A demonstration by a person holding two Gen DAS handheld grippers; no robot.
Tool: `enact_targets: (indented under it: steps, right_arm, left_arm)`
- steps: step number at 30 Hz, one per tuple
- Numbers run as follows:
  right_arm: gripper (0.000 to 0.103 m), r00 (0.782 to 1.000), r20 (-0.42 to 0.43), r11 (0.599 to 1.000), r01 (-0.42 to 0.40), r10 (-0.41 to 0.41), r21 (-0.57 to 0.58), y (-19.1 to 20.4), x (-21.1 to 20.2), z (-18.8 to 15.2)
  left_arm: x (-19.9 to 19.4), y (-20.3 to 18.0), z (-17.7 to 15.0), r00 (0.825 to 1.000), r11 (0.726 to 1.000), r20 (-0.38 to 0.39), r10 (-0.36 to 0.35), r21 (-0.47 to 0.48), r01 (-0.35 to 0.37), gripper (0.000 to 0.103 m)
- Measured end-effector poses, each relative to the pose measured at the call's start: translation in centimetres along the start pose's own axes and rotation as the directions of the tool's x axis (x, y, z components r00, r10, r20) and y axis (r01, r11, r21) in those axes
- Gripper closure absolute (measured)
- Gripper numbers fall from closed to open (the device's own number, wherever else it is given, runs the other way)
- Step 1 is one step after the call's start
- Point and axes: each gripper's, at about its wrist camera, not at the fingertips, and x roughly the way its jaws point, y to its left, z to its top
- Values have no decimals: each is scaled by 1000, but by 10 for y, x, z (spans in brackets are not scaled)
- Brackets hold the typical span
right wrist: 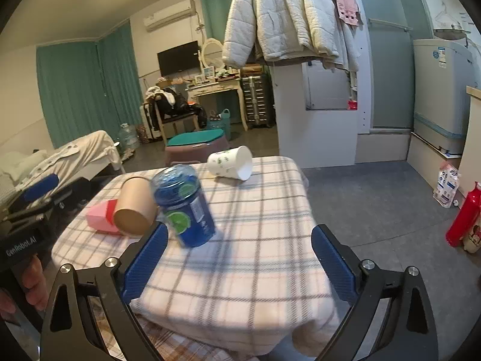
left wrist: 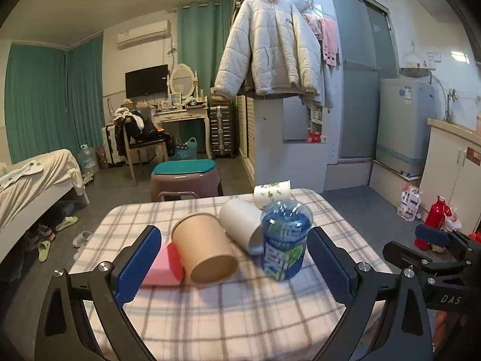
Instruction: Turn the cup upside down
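Note:
On the plaid tablecloth [left wrist: 228, 316] a brown paper cup [left wrist: 204, 249] lies on its side, mouth toward me. Beside it a plain white cup [left wrist: 240, 225] also lies on its side. A blue clear plastic cup [left wrist: 285, 240] with a lime label stands to their right; it looks tilted and blurred [right wrist: 185, 207]. A white patterned cup [left wrist: 272, 191] lies on its side at the far edge [right wrist: 231, 162]. My left gripper [left wrist: 234, 266] is open, its fingers either side of the brown and blue cups, short of them. My right gripper [right wrist: 240, 263] is open over bare cloth.
A pink and red box [left wrist: 163, 263] lies left of the brown cup [right wrist: 132, 210]. A purple stool [left wrist: 185, 177] with a teal cushion stands past the table. A bed [left wrist: 36, 180] is at the left, a red flask [right wrist: 463, 216] on the floor at the right.

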Motion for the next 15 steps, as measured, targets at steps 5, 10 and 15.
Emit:
enact_targets:
  steps: [5, 10, 15]
  right_arm:
    - [0, 1000, 2, 999, -11, 11, -40, 15, -4, -9]
    - [0, 1000, 9, 997, -9, 10, -80, 28, -4, -12]
    - [0, 1000, 21, 996, -5, 7, -90, 35, -5, -11]
  left_arm:
    - [-12, 10, -21, 999, 998, 0, 48, -31, -48, 0]
    - [-20, 22, -31, 999, 996, 4, 54, -74, -53, 0]
    - [-24, 32, -32, 998, 993, 12, 64, -102, -63, 0]
